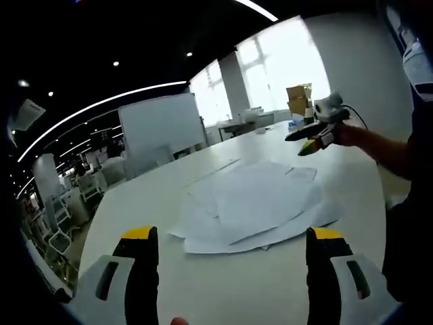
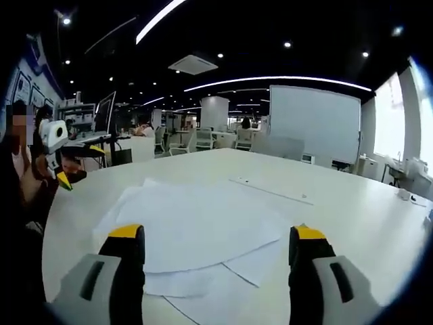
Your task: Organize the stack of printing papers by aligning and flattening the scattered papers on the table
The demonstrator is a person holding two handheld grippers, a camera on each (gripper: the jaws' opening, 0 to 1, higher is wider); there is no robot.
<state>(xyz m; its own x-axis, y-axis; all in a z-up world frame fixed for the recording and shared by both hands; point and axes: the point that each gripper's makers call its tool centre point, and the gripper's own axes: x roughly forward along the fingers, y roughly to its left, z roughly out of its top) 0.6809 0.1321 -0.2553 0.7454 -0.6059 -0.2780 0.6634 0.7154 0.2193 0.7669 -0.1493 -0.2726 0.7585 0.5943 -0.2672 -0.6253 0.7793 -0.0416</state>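
Several sheets of white paper [image 1: 254, 203] lie fanned in a loose, skewed pile on the white table [image 1: 338, 271], corners sticking out at odd angles. The left tongs [image 1: 230, 254] hang over the near edge of the pile with jaws wide apart and nothing between them; the right tongs [image 2: 215, 250], seen from the other side of the papers [image 2: 196, 230], are likewise spread and empty.

The sheets are thin, smooth and limp, and the table looks slick, so a push from one side alone would likely slide the whole pile rather than square it. Hard jaw tips pressing down could crease or dog-ear a corner, and nipping one sheet might drag it out and scatter the rest. Lower sheets are partly hidden, so the count is unclear.
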